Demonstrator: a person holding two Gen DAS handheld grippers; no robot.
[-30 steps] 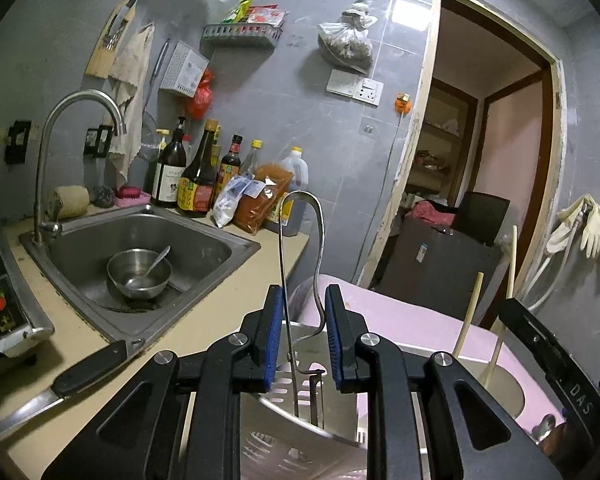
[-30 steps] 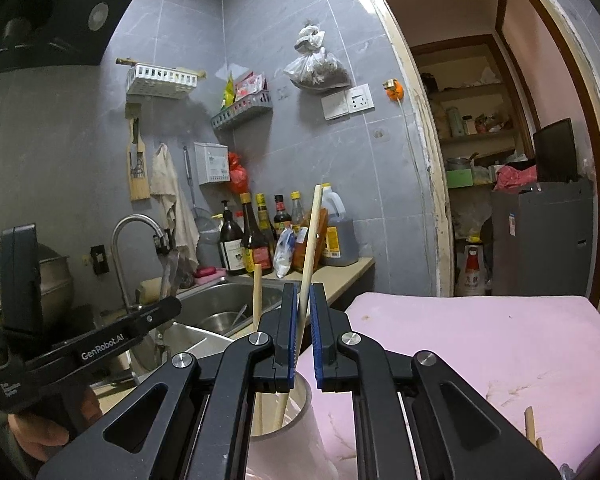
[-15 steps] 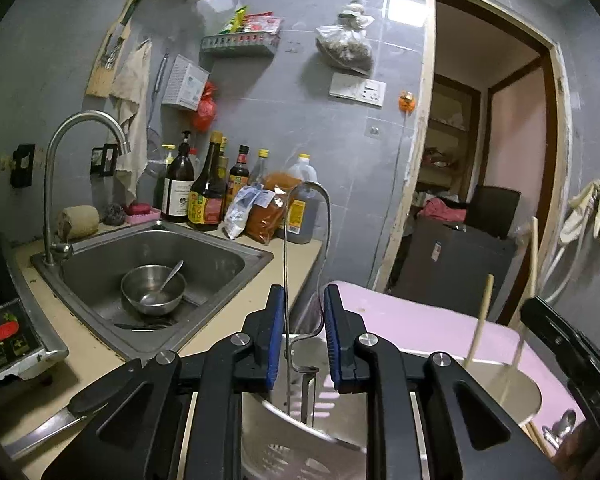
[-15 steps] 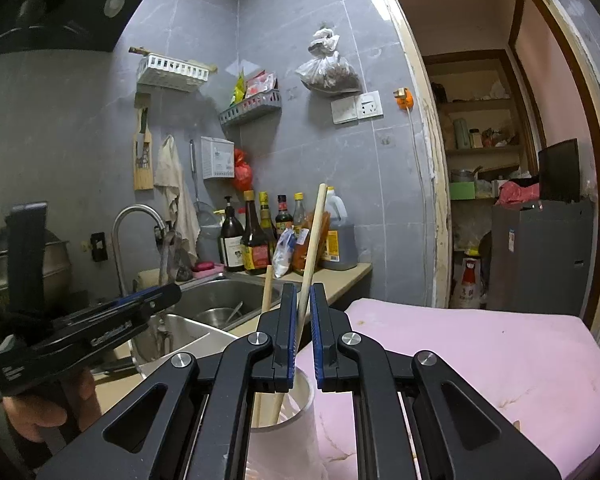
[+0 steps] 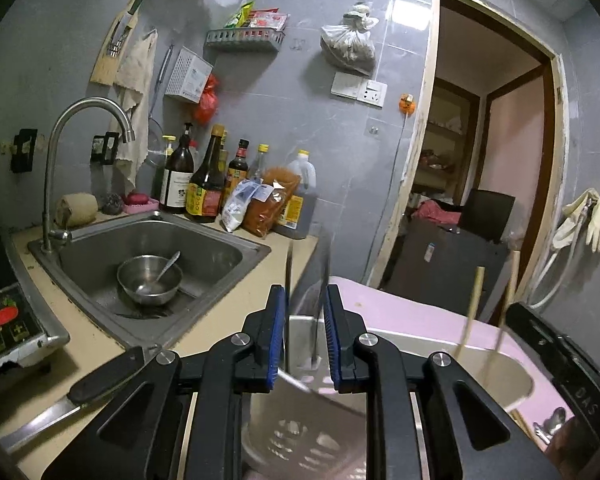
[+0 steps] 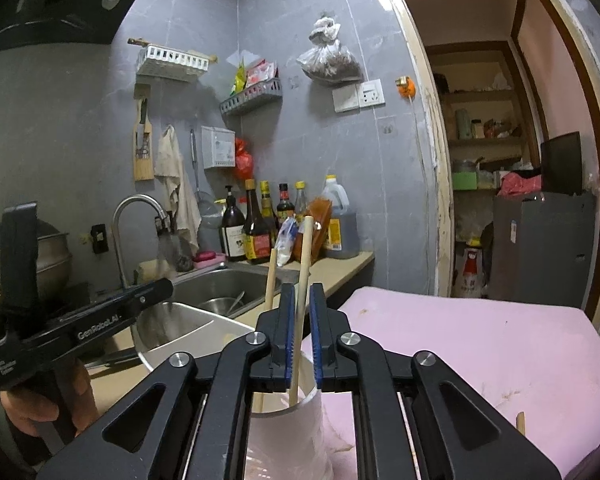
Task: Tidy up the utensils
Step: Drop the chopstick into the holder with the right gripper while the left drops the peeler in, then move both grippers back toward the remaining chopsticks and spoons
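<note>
The right gripper [image 6: 300, 336] jaws are standing slightly apart around an upright chopstick [image 6: 303, 280] in the white cup [image 6: 288, 432]; the left gripper [image 5: 305, 336] jaws are gaping around a blurred utensil handle [image 5: 306, 280].

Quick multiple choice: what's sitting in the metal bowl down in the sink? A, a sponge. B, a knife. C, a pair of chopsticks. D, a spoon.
D: in the left wrist view a spoon leans inside the metal bowl at the bottom of the sink, its handle sticking up over the rim.
</note>
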